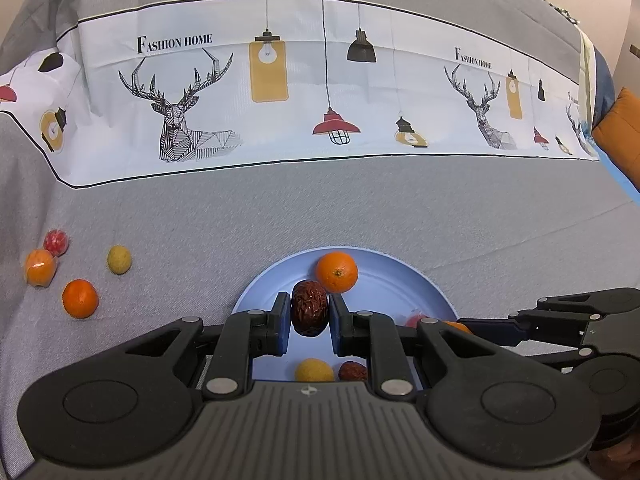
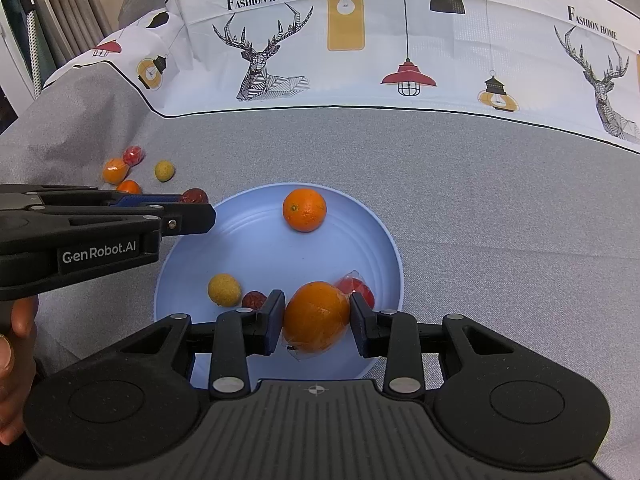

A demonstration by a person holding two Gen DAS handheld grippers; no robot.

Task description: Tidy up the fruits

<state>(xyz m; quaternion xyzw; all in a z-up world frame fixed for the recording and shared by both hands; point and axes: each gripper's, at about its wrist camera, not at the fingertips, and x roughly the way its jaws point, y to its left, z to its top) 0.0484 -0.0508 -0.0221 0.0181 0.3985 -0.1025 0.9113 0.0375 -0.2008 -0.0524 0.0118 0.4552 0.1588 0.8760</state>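
My left gripper (image 1: 309,314) is shut on a dark red date (image 1: 309,307) and holds it over the left rim of the blue plate (image 1: 400,280). My right gripper (image 2: 316,320) is shut on a plastic-wrapped orange (image 2: 316,317) over the near part of the plate (image 2: 248,240). In the plate lie an orange (image 2: 304,209), a yellow ball-shaped fruit (image 2: 224,289), a second date (image 2: 253,300) and a wrapped red fruit (image 2: 357,286). The left gripper (image 2: 200,204) shows from the side in the right wrist view.
On the grey cloth left of the plate lie an orange (image 1: 80,298), a wrapped orange (image 1: 39,267), a red fruit (image 1: 55,242) and a yellow fruit (image 1: 119,259). A printed white cloth (image 1: 320,92) drapes behind. An orange cushion (image 1: 620,132) is at far right.
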